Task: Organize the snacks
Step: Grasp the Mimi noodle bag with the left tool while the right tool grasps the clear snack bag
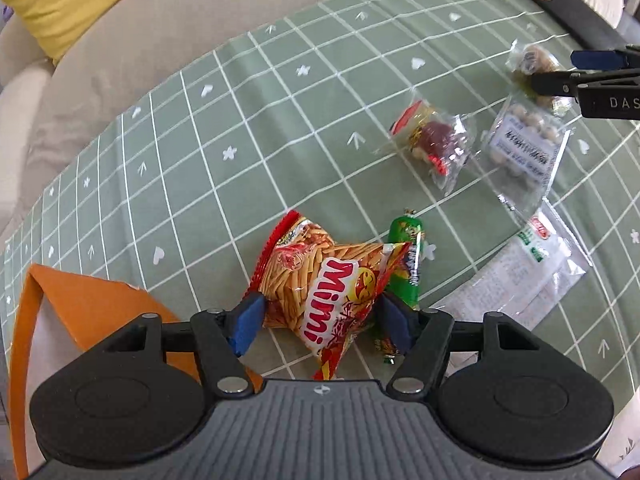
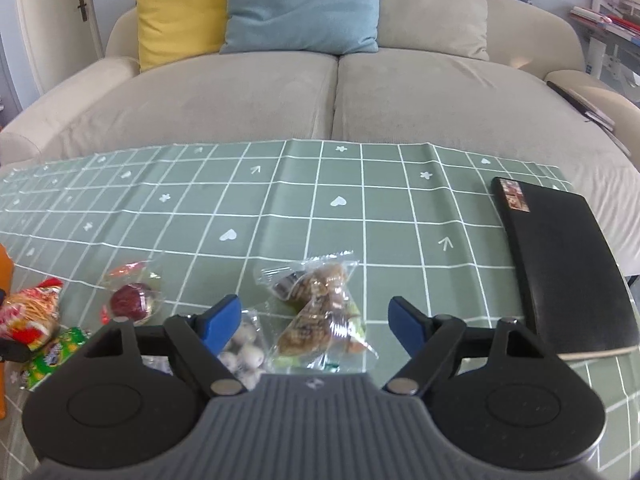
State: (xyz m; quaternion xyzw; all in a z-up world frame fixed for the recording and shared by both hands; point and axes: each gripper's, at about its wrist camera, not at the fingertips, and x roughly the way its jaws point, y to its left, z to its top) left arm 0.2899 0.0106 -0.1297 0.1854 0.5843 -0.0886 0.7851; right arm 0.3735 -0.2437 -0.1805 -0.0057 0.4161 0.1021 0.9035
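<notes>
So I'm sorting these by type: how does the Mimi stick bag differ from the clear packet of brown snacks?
The Mimi bag is opaque red and orange with printed lettering; the brown-snack packet is clear, contents visible. The Mimi bag sits between the left gripper pads, near an orange container; the brown-snack packet lies in front of the open right gripper, nearer the black board. Both are sealed pouches lying on the green tablecloth.

Behind the counter sits a beige sofa [image 2: 336, 92], a yellow cushion [image 2: 180, 12] leaning beside a pale blue cushion [image 2: 300, 4] against its back. A green checked cloth [image 2: 320, 216] with white hearts and arrows covers the counter. A flat black pad [image 2: 568, 264] lies at the cloth's right end.
</notes>
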